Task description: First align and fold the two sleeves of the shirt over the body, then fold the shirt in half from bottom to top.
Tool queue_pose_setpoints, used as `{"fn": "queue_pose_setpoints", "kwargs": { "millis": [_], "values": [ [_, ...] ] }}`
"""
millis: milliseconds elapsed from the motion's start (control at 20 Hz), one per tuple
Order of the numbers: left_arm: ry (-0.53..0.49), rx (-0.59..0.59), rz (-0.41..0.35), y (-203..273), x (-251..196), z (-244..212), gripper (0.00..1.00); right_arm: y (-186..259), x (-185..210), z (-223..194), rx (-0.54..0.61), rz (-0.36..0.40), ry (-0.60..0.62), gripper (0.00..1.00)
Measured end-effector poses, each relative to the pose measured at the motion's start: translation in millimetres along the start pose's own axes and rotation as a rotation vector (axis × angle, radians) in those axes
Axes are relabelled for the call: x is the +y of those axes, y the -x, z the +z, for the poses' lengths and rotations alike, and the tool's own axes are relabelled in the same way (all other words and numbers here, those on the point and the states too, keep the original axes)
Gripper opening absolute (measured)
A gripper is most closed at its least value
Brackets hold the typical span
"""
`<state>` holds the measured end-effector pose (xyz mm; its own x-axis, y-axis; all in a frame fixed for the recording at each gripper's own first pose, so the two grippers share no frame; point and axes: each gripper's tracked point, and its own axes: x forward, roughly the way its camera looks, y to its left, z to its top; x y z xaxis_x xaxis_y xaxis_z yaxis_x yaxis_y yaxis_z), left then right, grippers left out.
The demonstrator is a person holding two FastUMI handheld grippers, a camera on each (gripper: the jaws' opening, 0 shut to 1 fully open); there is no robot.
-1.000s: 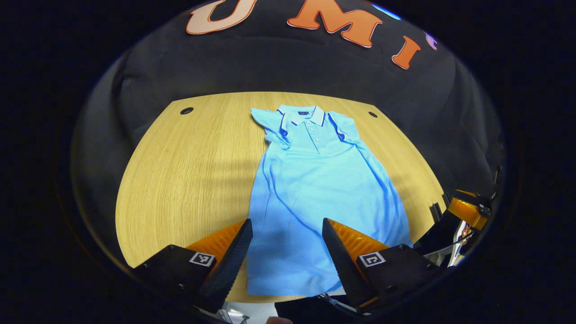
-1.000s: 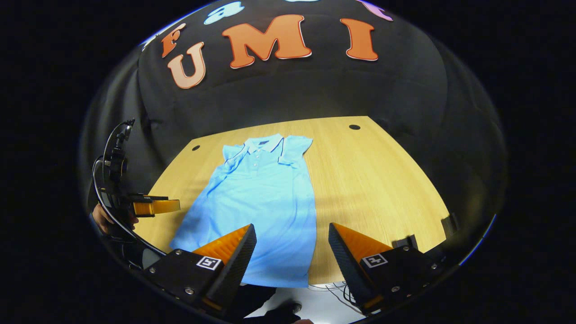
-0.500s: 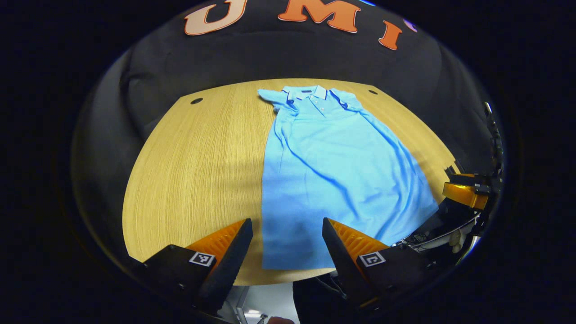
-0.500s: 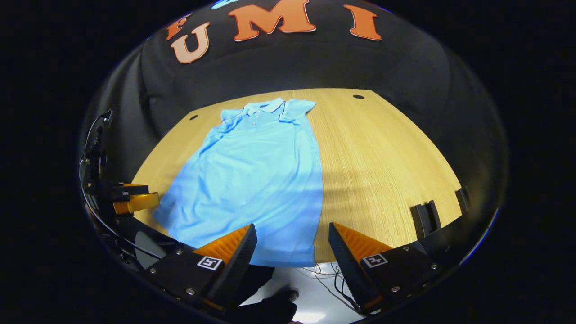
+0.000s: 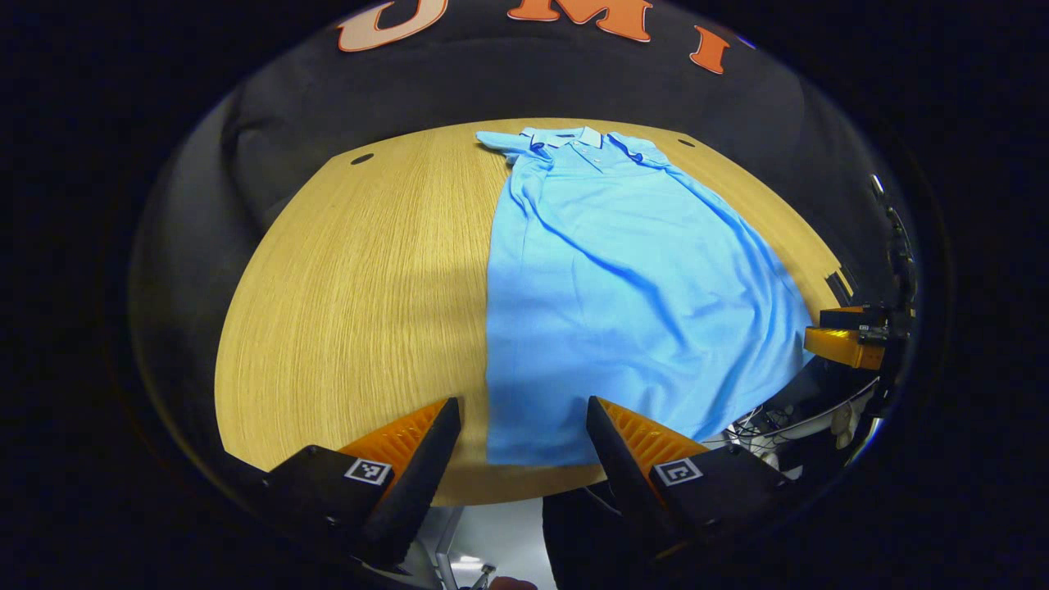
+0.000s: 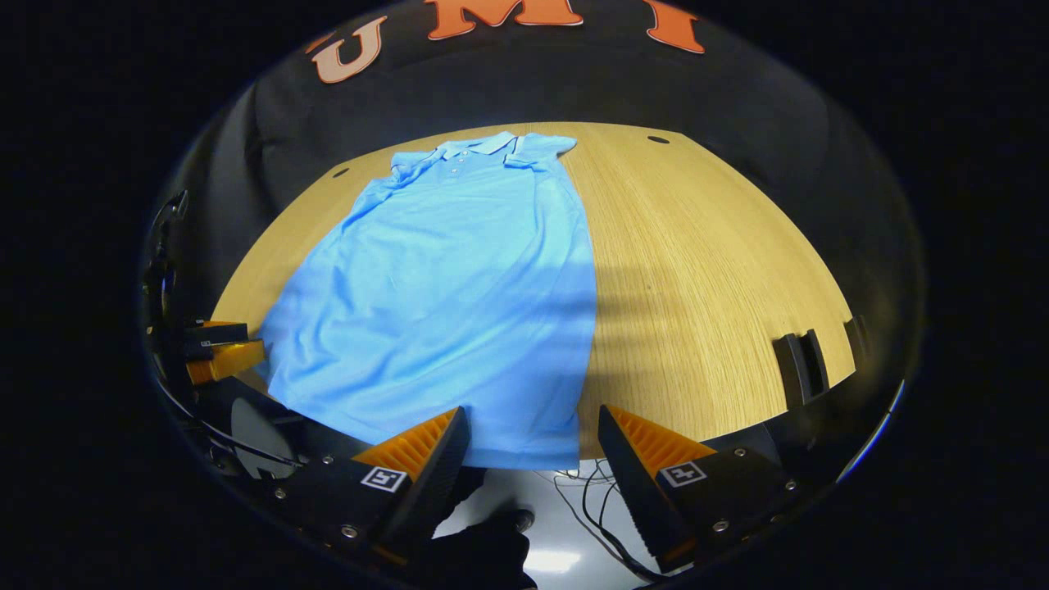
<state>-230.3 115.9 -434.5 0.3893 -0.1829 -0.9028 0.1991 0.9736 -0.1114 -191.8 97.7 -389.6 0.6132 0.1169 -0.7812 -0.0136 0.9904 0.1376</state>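
On tabletop point(image 5: 344, 279), left gripper view: one blue shirt point(image 5: 623, 279) flat, collar at far edge, hem at near edge. Left gripper point(image 5: 522, 447) jaws apart, empty, at hem's left corner.

Right gripper view: one shirt point(image 6: 459, 287), both sleeves folded in; right gripper point(image 6: 533, 455) jaws apart, empty, at hem's right corner. Two cable holes point(image 6: 657, 140) near far edge.

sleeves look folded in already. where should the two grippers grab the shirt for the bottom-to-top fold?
Likely the two hem corners. The shirt lies flat, collar far, hem along the near table edge. Left gripper already frames the left hem corner; right gripper frames the right one. Both stand open; come in low from the near edge, pinching both layers.
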Motion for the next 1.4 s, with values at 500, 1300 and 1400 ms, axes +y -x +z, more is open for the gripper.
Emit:
{"fn": "queue_pose_setpoints", "kwargs": {
  "millis": [500, 1300, 1400],
  "values": [
    [0.035, -0.020, 0.036, -12.4, -4.5, 7.2, 0.84, -7.0, -3.0, 1.7, -0.003, -0.075, 0.009, 0.53],
    [0.120, -0.145, 0.004, -1.0, -14.5, 98.4, 0.06, 3.3, 10.9, 88.6, -0.087, 0.020, -0.108, 0.01],
    [0.128, -0.180, -0.007, -1.2, -15.6, 126.9, 0.06, 4.0, 8.0, 112.0, -0.111, 0.021, -0.114, 0.01]
  ]
}}
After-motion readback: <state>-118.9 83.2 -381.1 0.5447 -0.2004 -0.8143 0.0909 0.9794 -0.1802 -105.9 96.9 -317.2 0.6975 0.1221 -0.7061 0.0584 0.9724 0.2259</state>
